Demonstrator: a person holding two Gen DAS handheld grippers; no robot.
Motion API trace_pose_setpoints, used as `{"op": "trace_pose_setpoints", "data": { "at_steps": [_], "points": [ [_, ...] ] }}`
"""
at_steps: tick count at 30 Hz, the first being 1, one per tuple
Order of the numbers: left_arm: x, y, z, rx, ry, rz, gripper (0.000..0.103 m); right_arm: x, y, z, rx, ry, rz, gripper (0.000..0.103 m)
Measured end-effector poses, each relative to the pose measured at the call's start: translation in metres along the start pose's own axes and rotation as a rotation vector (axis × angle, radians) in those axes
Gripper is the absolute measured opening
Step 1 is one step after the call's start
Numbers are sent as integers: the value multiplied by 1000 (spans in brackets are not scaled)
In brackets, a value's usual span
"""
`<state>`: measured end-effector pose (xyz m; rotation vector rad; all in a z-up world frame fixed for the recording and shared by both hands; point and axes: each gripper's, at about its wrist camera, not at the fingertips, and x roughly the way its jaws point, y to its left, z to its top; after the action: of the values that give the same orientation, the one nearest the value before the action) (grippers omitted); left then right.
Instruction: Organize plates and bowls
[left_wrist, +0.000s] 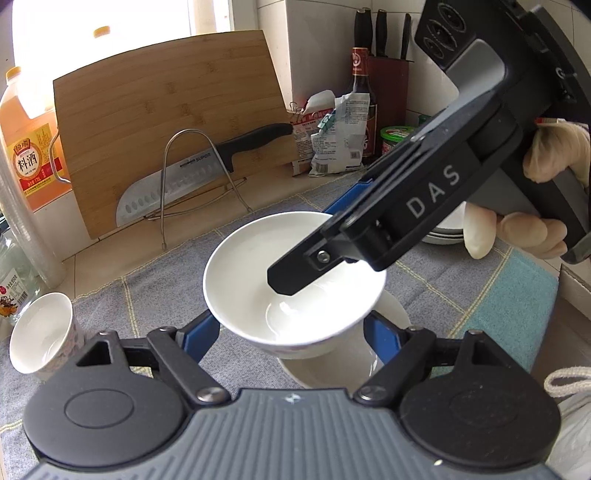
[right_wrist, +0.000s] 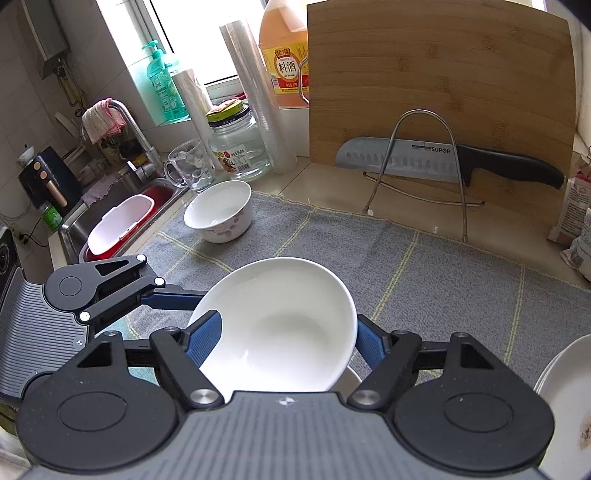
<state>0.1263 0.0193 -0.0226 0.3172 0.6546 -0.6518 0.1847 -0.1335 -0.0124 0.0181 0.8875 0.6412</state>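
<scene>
A plain white bowl (right_wrist: 280, 321) hangs tilted above the grey cloth (right_wrist: 406, 266), and my right gripper (right_wrist: 288, 341) is shut on it. One blue pad (right_wrist: 205, 339) lies against its inside and the other sits outside its right rim. In the left wrist view that bowl (left_wrist: 251, 266) sits over a second white bowl (left_wrist: 332, 365). My left gripper (left_wrist: 290, 336) has that lower bowl between its blue fingers (left_wrist: 382, 339) and looks shut on it, though the upper bowl hides the left pad's contact. A floral bowl (right_wrist: 219, 210) stands upright at the cloth's far left.
A stack of white plates (right_wrist: 565, 387) sits at the right. Behind the cloth a bamboo cutting board (right_wrist: 443, 81) leans on the wall, with a knife (right_wrist: 443, 158) in a wire rack. A sink (right_wrist: 122, 218), a glass mug (right_wrist: 188, 166), a jar and bottles crowd the back left.
</scene>
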Motion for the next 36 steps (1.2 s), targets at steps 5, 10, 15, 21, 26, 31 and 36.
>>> {"op": "trace_pose_setpoints", "data": {
  "at_steps": [5, 10, 15, 21, 26, 31, 36],
  "points": [
    [1, -15, -1, 8, 15, -16, 85, -10, -4, -15, 20, 9, -10, 82],
    [2, -23, -2, 16, 26, -23, 85, -15, -6, -25, 30, 17, -13, 82],
    [4, -26, -6, 17, 46, -21, 85, -12, -8, -31, 41, 33, -10, 82],
    [7, -28, -9, 18, 64, -24, 85, -7, -9, -38, 45, 53, -8, 82],
    [10, -30, -9, 26, 75, -22, 85, -5, -10, -39, 48, 59, -6, 82],
    [12, -31, -10, 33, 80, -24, 85, -3, -11, -42, 51, 61, -13, 82],
    [14, -30, -12, 32, 90, -27, 85, 1, -11, -44, 62, 65, -19, 82]
  ]
}}
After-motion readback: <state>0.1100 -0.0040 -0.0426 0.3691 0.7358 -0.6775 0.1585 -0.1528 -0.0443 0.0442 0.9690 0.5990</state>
